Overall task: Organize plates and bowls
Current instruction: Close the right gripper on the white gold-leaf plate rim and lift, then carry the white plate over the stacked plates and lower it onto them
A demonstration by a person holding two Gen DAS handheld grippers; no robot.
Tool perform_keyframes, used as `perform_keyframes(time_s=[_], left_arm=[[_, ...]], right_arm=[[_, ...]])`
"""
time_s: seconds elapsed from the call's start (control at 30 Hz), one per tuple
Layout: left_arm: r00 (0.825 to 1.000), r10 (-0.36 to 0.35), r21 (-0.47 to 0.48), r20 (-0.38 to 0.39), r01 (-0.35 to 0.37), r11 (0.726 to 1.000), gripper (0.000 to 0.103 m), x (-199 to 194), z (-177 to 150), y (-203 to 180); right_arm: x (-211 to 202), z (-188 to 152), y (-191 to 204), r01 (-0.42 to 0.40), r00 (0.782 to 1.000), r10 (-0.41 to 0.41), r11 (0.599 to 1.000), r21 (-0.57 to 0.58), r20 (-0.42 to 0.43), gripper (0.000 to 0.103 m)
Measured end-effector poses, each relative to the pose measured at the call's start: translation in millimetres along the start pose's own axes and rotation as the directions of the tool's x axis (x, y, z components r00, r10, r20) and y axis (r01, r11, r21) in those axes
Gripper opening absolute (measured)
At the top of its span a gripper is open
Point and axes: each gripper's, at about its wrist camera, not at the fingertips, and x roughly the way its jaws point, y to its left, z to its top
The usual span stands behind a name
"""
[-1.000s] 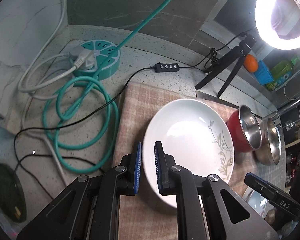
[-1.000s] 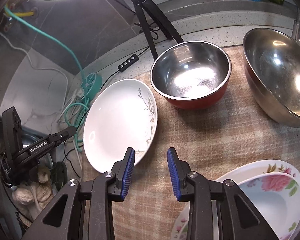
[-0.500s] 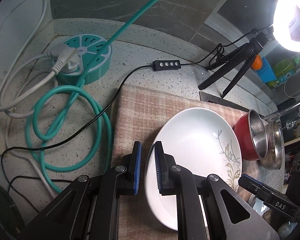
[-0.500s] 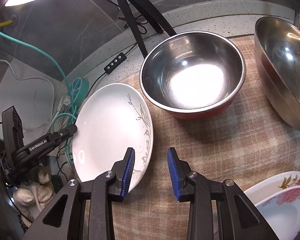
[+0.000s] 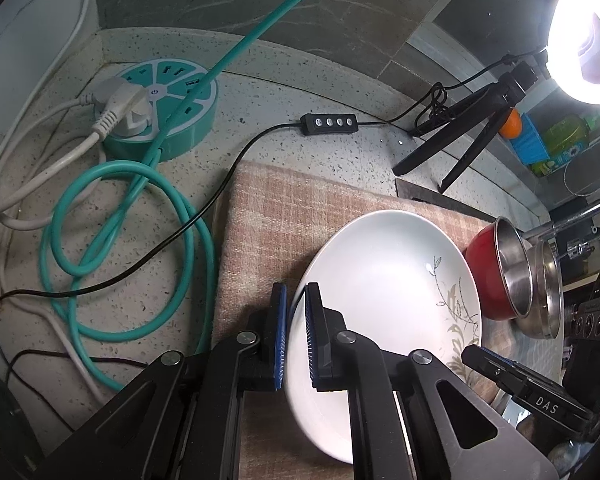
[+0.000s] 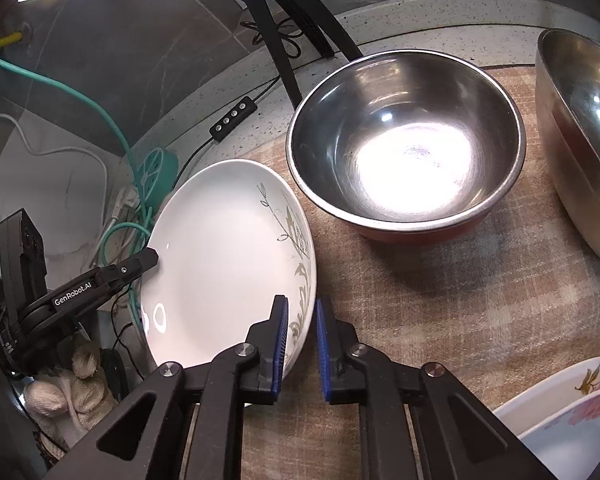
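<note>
A white plate with a grey leaf pattern point(image 5: 384, 280) point(image 6: 224, 268) lies on the checked mat. My left gripper point(image 5: 296, 336) is shut on the plate's left rim. My right gripper point(image 6: 302, 348) straddles the plate's near right rim with its jaws open and a gap on both sides. A red-sided steel bowl point(image 6: 408, 140) point(image 5: 500, 272) stands just right of the plate. A larger steel bowl point(image 6: 580, 128) point(image 5: 546, 288) stands beyond it. Flowered plates point(image 6: 560, 404) are stacked at the lower right.
The checked mat point(image 6: 440, 312) point(image 5: 284, 208) covers the speckled counter point(image 5: 260, 112). A teal power hub point(image 5: 160, 108), coiled teal cable point(image 5: 120, 248) and black cord lie left of the mat. A ring-light tripod point(image 5: 468, 128) point(image 6: 288, 8) stands behind the bowls.
The right gripper moved left and forward until its open jaws straddle the plate's rim. The left gripper kept its hold; the plate's left rim looks raised.
</note>
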Motion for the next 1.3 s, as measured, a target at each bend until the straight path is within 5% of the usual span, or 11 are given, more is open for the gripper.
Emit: perform_keyframes(time_s=[0.9, 1.3], left_arm=[[0.998, -0.003, -0.100, 0.055, 0.008, 0.995, 0.008, -38.2, -32.9, 8.5], [0.993, -0.018, -0.105, 0.113, 0.030, 0.994, 0.008, -73.8, -60.3, -19.2]], right_arm=[[-26.3, -19.7, 14.0, 0.031, 0.999, -0.028, 0.994, -0.107, 0.027, 0.008], [-69.1, -42.1, 6.4, -0.005, 0.999, 0.011, 0.990, -0.139, 0.048, 0.008]])
